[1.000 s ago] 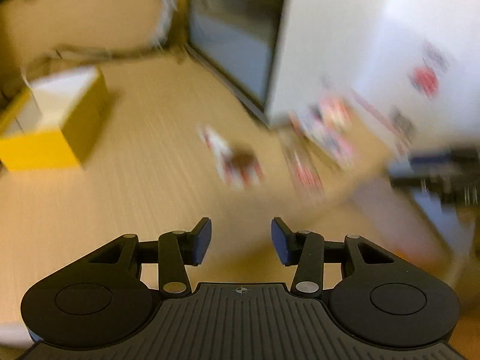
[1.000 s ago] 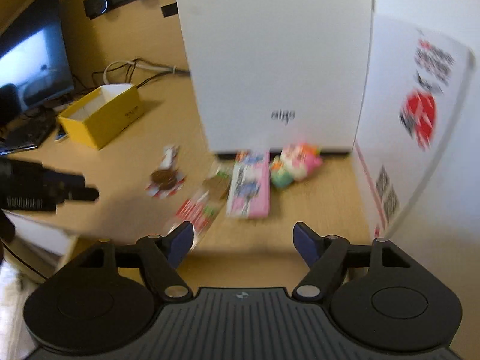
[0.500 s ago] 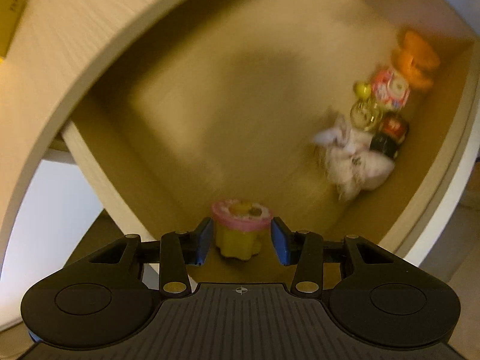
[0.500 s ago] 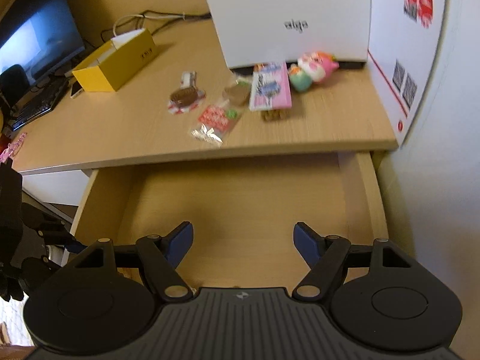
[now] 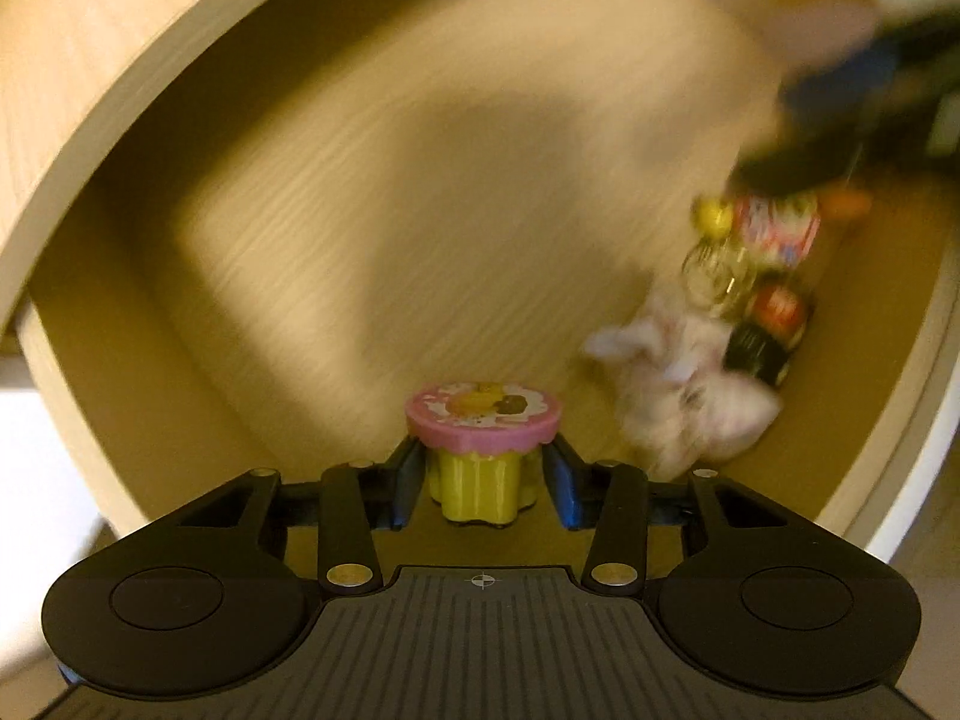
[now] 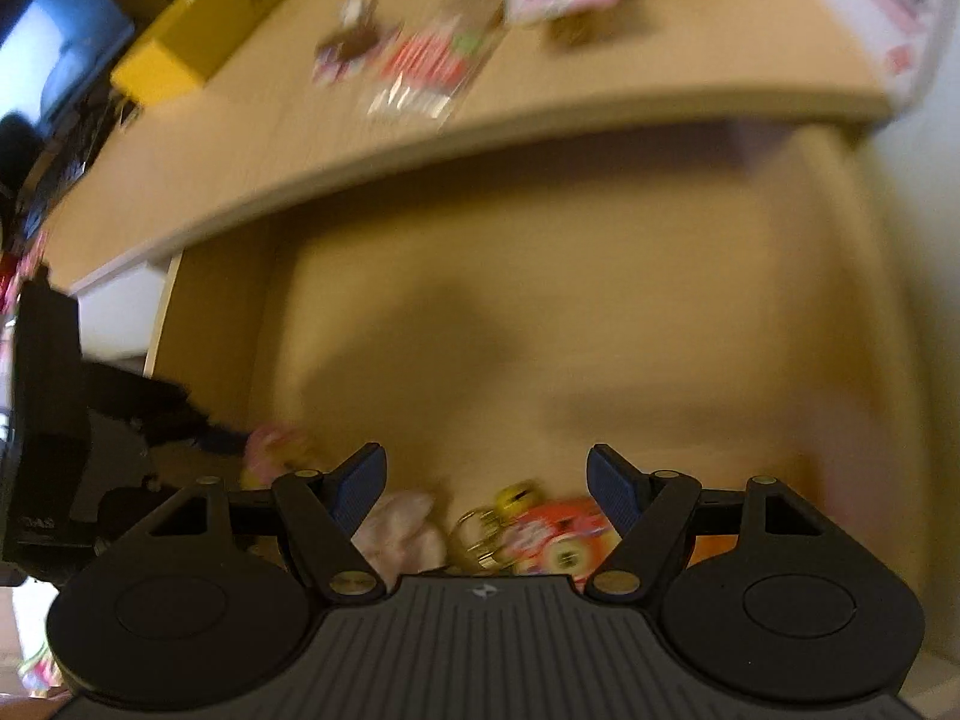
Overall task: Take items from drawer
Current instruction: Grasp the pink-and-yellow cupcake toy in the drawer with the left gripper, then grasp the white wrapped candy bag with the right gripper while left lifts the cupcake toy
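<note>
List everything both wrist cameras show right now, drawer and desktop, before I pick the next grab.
Toy cupcake: one, pink top, yellow base, drawer front, between left fingers.
Plush toy: one, pale pink, drawer right.
Keyring cluster: blurred, yellow, red and clear, beside the plush.
Drawer: one, light wood, open.
Yellow box: one, desktop left.
Snack packets: several, blurred, pink and red, desktop.
Monitor: one, dark, far left.
Left gripper: around the cupcake, contact unclear.
Right gripper: open, over the cluster.

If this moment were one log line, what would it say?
left gripper: straddling pink-topped toy, not clamped | right gripper: open above drawer
</note>
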The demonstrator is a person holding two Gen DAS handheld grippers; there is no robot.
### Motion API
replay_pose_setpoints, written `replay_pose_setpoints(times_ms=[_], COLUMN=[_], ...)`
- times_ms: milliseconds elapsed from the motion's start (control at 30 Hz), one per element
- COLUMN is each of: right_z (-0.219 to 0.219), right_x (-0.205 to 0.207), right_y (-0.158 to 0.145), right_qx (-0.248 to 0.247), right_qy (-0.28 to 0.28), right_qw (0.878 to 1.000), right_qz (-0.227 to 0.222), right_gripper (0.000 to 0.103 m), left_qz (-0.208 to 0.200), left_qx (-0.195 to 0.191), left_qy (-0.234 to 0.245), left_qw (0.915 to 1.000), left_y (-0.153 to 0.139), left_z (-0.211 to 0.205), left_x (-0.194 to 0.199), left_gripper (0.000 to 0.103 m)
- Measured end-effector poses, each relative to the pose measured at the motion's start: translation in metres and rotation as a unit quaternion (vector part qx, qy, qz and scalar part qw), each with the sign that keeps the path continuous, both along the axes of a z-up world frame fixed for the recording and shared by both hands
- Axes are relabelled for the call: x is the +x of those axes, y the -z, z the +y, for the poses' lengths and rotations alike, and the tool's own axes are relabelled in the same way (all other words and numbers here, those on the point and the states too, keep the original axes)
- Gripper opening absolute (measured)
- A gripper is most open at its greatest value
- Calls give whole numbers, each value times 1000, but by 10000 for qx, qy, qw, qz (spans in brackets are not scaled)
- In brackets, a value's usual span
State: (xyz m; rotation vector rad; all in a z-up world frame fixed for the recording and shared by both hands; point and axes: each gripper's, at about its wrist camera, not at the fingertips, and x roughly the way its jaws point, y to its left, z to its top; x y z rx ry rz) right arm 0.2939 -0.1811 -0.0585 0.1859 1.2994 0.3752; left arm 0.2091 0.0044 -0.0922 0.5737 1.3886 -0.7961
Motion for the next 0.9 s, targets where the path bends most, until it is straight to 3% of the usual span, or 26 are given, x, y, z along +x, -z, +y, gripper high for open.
replay_pose_setpoints(times_ms=[100, 200, 300, 467, 633, 667, 700, 833, 900], right_z=[29, 48, 54, 69, 108, 113, 119, 128, 124], right_x=[5, 8, 6, 2, -4, -6, -8, -20, -27], right_y=[20, 43, 50, 45, 53, 58, 63, 59, 49], right_qx=[112, 8, -135, -173, -453, -594, -744, -978, -898], right_qy=[-387, -546, -562, -853, -1433, -1488, -1537, -1800, -1770], right_qw=[9985, 9942, 9922, 9894, 9790, 9767, 9740, 9707, 9743], right_qz=[366, 923, 1100, 1167, 1378, 1430, 1488, 1255, 1069], right_gripper=[73, 64, 64, 64, 64, 64, 62, 27, 19], left_qz=[-75, -200, -438, -780, -793, -792, -809, -886, -906], left_qx=[-339, -807, -1109, -1421, -1695, -1737, -1779, -1822, -1850], left_qy=[-584, -1239, -1526, -2249, -3143, -3202, -3219, -3366, -3376], left_qw=[9977, 9888, 9811, 9608, 9307, 9279, 9264, 9196, 9185], left_y=[-8, -30, -53, -78, -88, -90, -92, -92, -93], left_z=[11, 34, 53, 77, 96, 99, 101, 100, 98], left_x=[8, 18, 21, 14, -6, -10, -15, -33, -40], left_gripper=[47, 47, 47, 47, 47, 47, 47, 47, 47])
